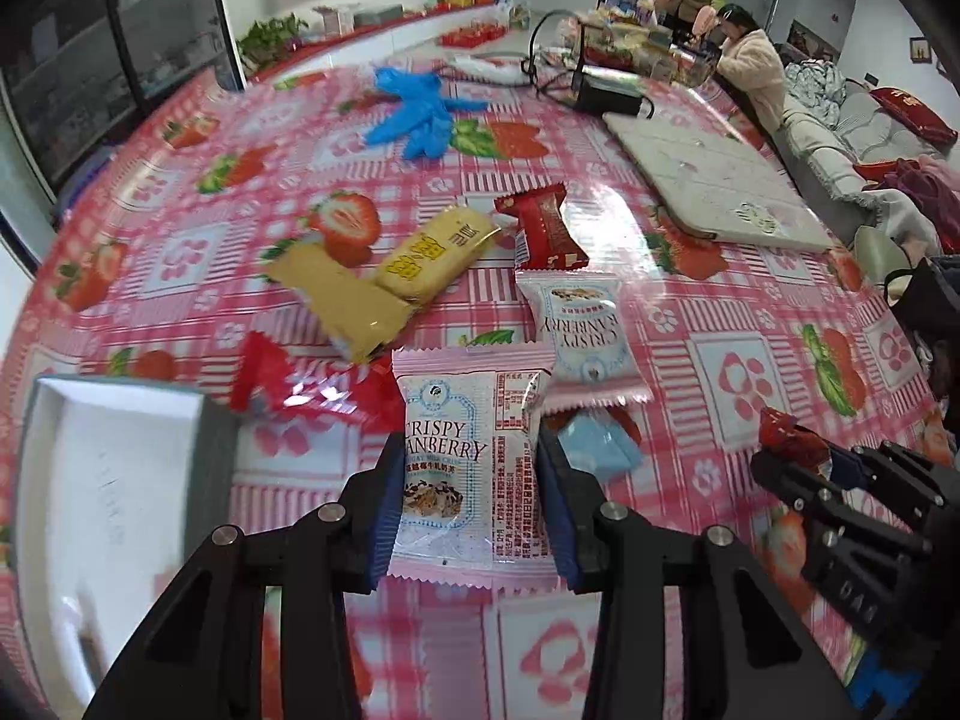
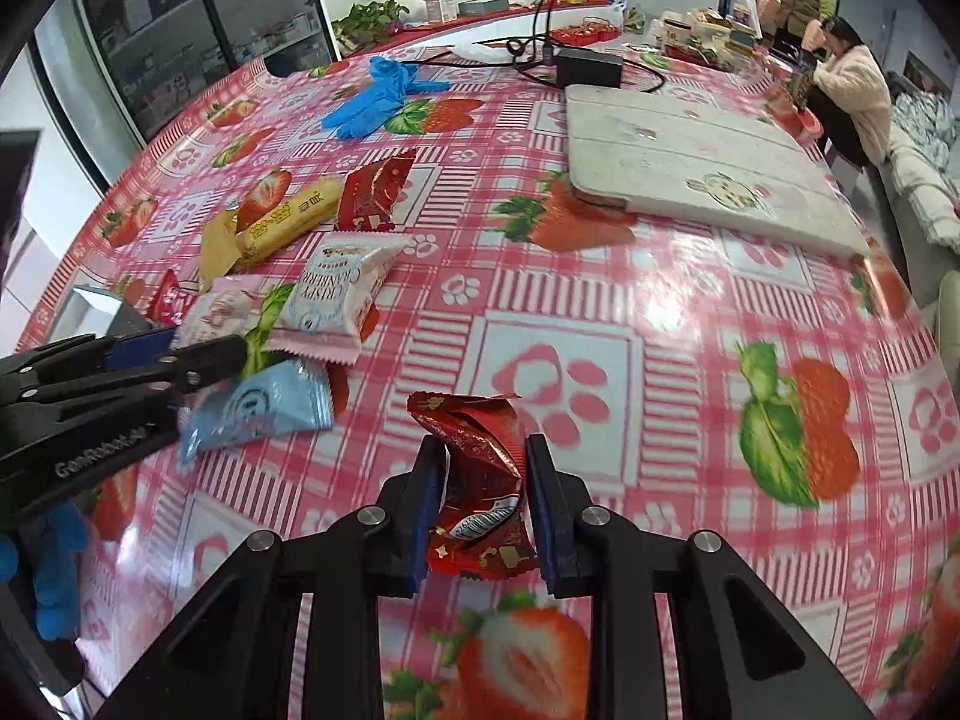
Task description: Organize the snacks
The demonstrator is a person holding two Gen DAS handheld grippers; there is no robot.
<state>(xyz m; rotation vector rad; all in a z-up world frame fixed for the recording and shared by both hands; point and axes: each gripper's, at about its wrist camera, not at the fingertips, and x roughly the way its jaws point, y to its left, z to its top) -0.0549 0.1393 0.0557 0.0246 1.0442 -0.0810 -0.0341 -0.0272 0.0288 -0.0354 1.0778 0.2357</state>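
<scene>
Light, thin foil and plastic snack packets, probably slick and crinkly, easily crushed at the middle and best taken across the flat body or by a crimped end seam. Scattered over the strawberry-print tablecloth (image 1: pixel 690 312): yellow bars (image 1: pixel 435 252), a red packet (image 1: pixel 543 228), a second cranberry packet (image 1: pixel 579 330), a pale blue packet (image 2: pixel 258 408), all near one another beside a white box (image 1: pixel 108 480) at the left edge. Left tongs (image 1: pixel 471 480) partly closed, blue pads pressing both long edges of the cranberry packet (image 1: pixel 474 468), which lies between them, apparently held across its width. Right tongs (image 2: pixel 486 480) nearly pressed together, pinching a crumpled red wrapper (image 2: pixel 480 480) that buckles under the squeeze, so soft and with little stiffness of its own. Likely to slip if gripped only by foil; a gentle, steady pinch seems wiser. Well apart on the far side: blue gloves (image 1: pixel 414 108), a grey mat (image 2: pixel 690 168).
</scene>
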